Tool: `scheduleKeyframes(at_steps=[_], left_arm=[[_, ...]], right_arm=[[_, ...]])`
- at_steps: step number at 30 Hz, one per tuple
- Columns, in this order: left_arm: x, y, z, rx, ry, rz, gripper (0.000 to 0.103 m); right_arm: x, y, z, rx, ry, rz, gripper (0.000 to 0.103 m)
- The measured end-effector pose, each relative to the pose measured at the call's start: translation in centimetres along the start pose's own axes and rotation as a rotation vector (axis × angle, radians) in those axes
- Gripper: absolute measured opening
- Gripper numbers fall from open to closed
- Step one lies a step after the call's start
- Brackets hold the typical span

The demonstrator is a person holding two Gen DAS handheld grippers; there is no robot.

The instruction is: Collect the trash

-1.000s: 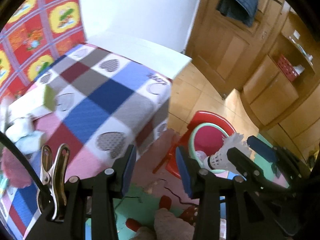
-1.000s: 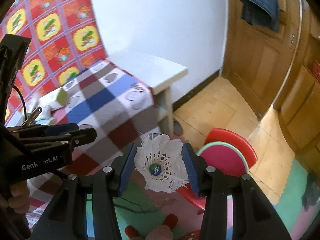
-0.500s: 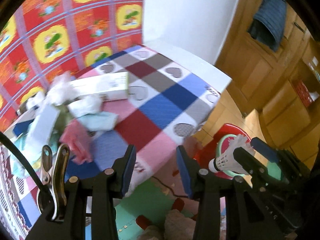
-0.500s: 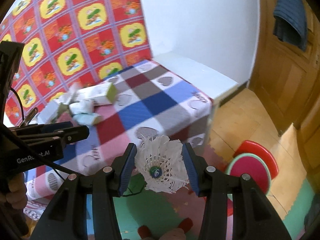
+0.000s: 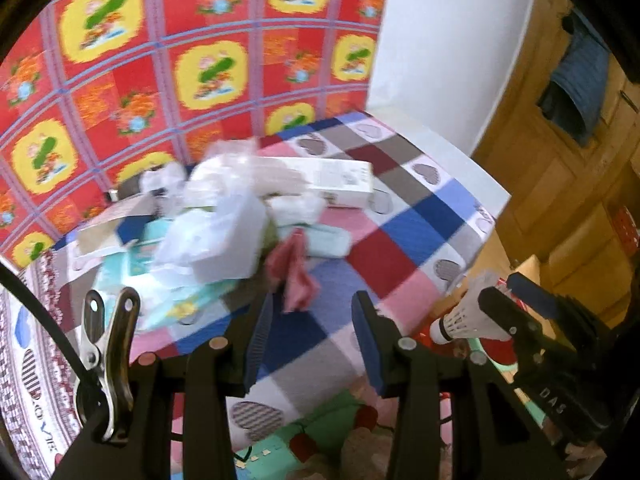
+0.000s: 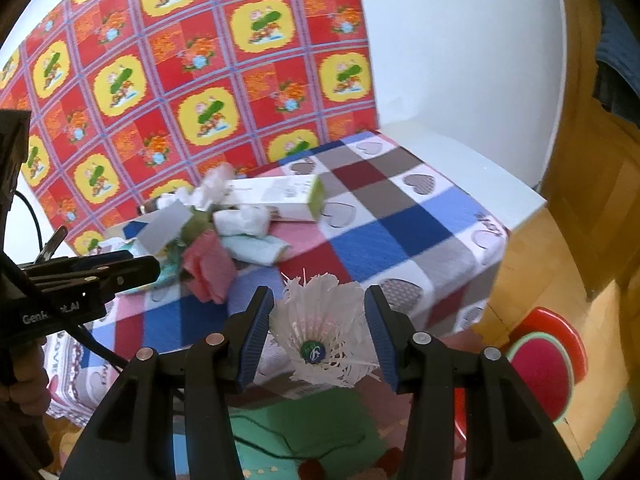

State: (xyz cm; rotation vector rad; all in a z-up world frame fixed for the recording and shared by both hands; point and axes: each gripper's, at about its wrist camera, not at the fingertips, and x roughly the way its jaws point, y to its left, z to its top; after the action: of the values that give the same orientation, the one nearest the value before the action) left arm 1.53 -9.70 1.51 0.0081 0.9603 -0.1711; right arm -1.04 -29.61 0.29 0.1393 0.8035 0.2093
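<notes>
My right gripper (image 6: 318, 330) is shut on a white feather shuttlecock (image 6: 320, 340), held above the floor in front of the table; the shuttlecock (image 5: 466, 316) also shows at the right of the left wrist view. My left gripper (image 5: 308, 330) stands open and empty over the front of the checked tablecloth (image 5: 404, 240). A pile of trash lies on the cloth: a long white carton (image 6: 280, 196), crumpled white tissues (image 6: 242, 220), a pink paper (image 6: 210, 268) and pale packets (image 5: 208, 236). The pink paper (image 5: 296, 272) lies just beyond the left fingertips.
A red and pink bin (image 6: 544, 360) stands on the floor at the right, below the table's corner. A red and yellow patterned sheet (image 6: 200, 80) covers the wall behind. Wooden doors (image 5: 568, 184) are at the right. A foam mat (image 6: 288, 420) and a cable lie underfoot.
Both views have swung left and up from the floor and bin toward the table, so the trash pile is now central. The shuttlecock stays held in the right gripper; the left stays open.
</notes>
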Motion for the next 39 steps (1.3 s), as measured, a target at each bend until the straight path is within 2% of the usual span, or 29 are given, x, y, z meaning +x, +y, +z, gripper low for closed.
scheduleKeyframes(at_steps=[9,16,23,28,39], left_arm=[[-1.2,5.7,1.6,-0.118,-0.032,0.062,0.043],[-0.1,8.6,3.6,-0.187,-0.019,0.077,0.044],[2.4,11.3,6.4,-0.261,-0.002,0.068,0.044],[5.1,12.5,8.4,-0.278,0.028,0.078,0.044],[11.6,13.8,10.8,-0.301,0.122,0.079,0.045]], right_arm=[[1.8,3.2,3.1,-0.086,-0.008,0.059,0.048],[4.4,4.9,6.4,-0.136,-0.018,0.114,0.048],[8.0,6.0,9.6,-0.156,0.010,0.182,0.048],[11.0,6.7,11.7,-0.173,0.045,0.242,0.048],[16.8,7.9,13.5,-0.209,0.134,0.333,0.048]])
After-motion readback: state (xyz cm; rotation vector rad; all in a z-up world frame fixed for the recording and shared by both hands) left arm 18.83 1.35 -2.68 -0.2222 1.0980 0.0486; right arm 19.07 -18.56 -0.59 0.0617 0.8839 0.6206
